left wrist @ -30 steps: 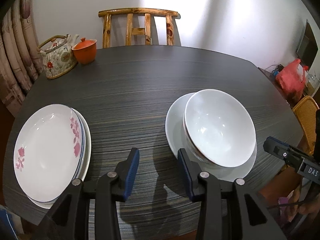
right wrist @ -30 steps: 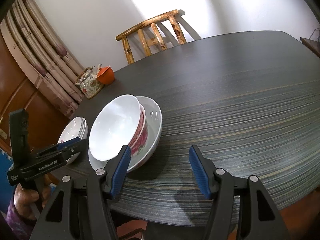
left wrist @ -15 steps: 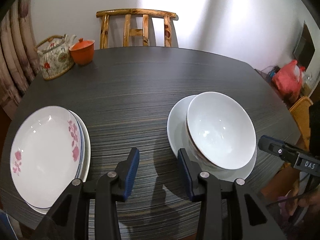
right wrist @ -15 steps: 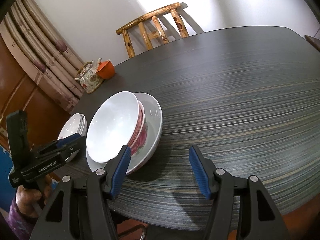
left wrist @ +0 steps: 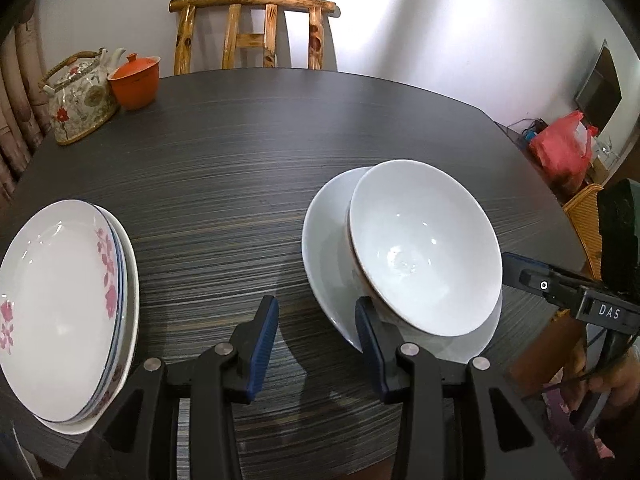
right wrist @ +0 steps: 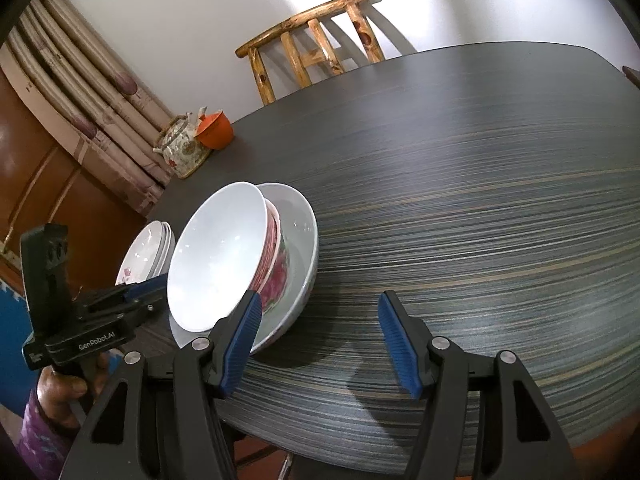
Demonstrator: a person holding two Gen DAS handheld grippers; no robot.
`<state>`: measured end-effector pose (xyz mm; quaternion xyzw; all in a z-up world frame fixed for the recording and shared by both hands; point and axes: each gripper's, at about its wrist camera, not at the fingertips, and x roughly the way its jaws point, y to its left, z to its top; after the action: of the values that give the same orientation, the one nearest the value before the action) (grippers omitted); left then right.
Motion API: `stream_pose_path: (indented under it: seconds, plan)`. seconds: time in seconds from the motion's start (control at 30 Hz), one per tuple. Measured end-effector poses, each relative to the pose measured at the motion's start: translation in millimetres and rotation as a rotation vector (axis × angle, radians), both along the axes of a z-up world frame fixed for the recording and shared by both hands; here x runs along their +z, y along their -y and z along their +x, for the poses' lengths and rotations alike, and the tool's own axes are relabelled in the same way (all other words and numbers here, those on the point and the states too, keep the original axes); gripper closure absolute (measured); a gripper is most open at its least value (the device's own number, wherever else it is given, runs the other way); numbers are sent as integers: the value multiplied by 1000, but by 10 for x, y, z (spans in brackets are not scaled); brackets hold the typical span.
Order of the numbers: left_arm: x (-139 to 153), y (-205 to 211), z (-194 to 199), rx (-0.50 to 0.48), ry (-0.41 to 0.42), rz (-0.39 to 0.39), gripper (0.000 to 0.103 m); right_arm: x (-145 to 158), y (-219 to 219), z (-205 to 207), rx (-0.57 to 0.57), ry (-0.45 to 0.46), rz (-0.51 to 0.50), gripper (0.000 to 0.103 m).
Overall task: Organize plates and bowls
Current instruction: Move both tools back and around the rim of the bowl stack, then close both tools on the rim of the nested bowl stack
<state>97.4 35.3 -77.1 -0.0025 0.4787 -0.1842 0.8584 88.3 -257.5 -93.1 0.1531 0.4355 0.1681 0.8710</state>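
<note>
A white bowl [left wrist: 424,248] with red flowers on its outside [right wrist: 276,272] sits tilted inside a wider white dish [left wrist: 324,232] near the front edge of the dark table [left wrist: 248,160]. At the table's left edge lies a stack of flowered plates [left wrist: 60,304]. My left gripper [left wrist: 316,336] hovers open over bare table between the plates and the dish, its right finger close to the dish rim. Open as well, my right gripper [right wrist: 320,336] has nothing between its fingers; its left finger stands just in front of the bowl and dish [right wrist: 300,240].
A flowered teapot [left wrist: 80,96] and an orange lidded cup [left wrist: 136,80] stand at the far left corner. A wooden chair [left wrist: 256,32] is behind the table. A red bag [left wrist: 560,148] and a wicker seat [left wrist: 584,220] lie off to the right.
Both views have drifted slightly: the bowl and dish sit a little closer to my right gripper's left finger. Both grippers' jaws hold the same width.
</note>
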Motion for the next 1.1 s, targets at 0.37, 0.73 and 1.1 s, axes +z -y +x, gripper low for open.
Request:
stream_pose_path:
  seconds: [0.37,0.73,1.1]
  plan:
    - [-80,21,107,17,-21,49,48,-44,-22,245,54,-50,-31,47]
    - [-196,-20,253,19,-79,27,46,-181,-93,575,144,-148,-17,59]
    - [-292,57,347,3,-117,23,46,-297,-77,855,222,-240,-15,47]
